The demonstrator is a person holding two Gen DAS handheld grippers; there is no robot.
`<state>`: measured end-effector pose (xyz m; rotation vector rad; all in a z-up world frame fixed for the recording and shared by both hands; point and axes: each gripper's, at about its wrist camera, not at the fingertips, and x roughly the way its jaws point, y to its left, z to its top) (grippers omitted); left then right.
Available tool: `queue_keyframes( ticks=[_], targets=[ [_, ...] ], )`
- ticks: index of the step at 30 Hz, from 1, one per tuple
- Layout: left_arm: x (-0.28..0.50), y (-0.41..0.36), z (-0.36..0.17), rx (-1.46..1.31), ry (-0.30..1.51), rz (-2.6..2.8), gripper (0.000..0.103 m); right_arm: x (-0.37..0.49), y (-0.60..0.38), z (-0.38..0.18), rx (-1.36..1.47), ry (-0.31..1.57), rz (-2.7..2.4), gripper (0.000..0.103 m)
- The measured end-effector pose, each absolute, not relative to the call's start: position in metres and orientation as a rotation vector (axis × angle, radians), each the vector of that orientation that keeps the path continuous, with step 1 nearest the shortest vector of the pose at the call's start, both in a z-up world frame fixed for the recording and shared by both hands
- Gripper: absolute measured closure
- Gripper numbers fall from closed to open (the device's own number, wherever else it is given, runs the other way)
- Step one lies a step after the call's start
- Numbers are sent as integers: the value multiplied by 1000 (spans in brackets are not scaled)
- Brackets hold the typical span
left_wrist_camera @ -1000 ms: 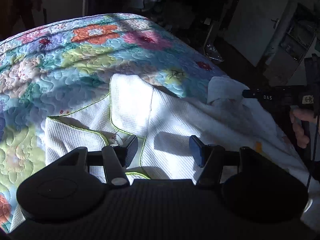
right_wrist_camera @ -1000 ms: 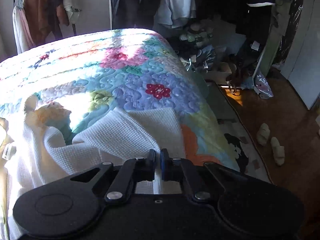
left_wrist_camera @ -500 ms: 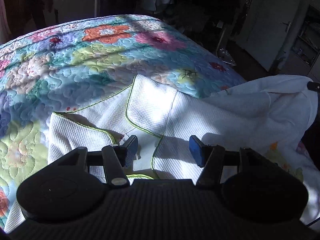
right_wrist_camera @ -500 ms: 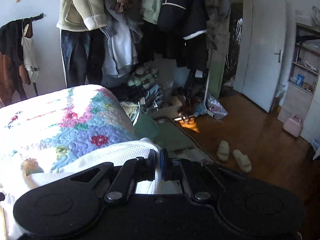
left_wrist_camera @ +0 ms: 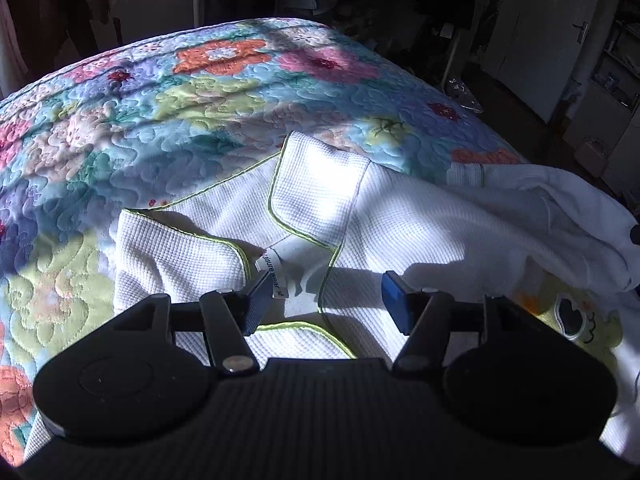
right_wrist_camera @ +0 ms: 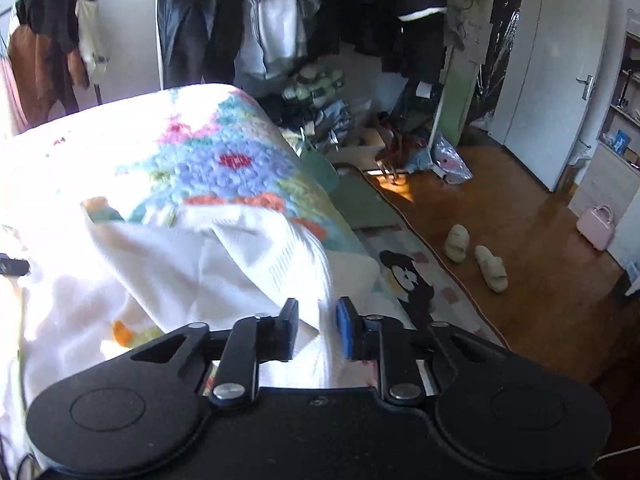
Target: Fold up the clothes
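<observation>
Left gripper [left_wrist_camera: 326,302]: jaws wide and opening, nothing pinched; they hover over the collar of the white garment [left_wrist_camera: 400,232], whose neck label [left_wrist_camera: 276,276] lies just beside the left pad.
Right gripper [right_wrist_camera: 318,330]: jaws part-way apart and opening; a fold of the white garment [right_wrist_camera: 240,256] hangs between the pads, which do not press on it.
Garment: white waffle cloth with yellow-green piping, spread collar-up on the bed, one sleeve [left_wrist_camera: 552,216] heaped to the right, a yellow cartoon patch [left_wrist_camera: 576,324] near the right finger.
Surface: a floral quilt [left_wrist_camera: 168,112] over the bed, half in hard sunlight, half in shade.
Room: wooden floor [right_wrist_camera: 520,208], white door [right_wrist_camera: 556,80], hanging clothes [right_wrist_camera: 280,20] along the wall.
Around: a pair of slippers [right_wrist_camera: 476,252] on the floor, a pink case [right_wrist_camera: 598,226] by the shelves, a patterned rug [right_wrist_camera: 408,276] beside the bed.
In the way: a pile of clutter [right_wrist_camera: 332,120] at the foot of the bed.
Change: a second ago the right jaws were clamped on the sleeve edge; now they have let go, and the sleeve lies folded over the body.
</observation>
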<state>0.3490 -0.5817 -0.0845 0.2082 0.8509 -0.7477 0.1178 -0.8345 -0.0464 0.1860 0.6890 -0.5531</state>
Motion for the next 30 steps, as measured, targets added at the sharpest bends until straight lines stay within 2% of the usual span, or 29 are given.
queue_keyframes(
  ticks=[3,9,14,16,17,20,22,23,30],
  targets=[
    [352,-581,-85,195,851,-753,41,137,-835,-33,211,631,-415,57],
    [356,-558,-78,180,869,-734,41,224,-825,-45,196,724,-162,56],
    [352,-519,-63,225,873,-725,41,270,-800,-50,378,735,4,56],
    [353,-507,-59,210,875,-720,41,284,-786,-56,365,750,8,53],
    [353,-503,-58,203,873,-712,41,290,-779,-60,347,758,8,46],
    [359,-492,-58,156,870,-696,40,300,-758,-77,281,769,2,46],
    [364,-489,-61,123,881,-690,40,305,-744,-87,232,771,-2,77],
    [366,-487,-63,110,887,-691,40,303,-737,-89,195,754,-3,99],
    [389,-496,-82,-39,896,-730,40,252,-694,-94,34,585,14,99]
  ],
)
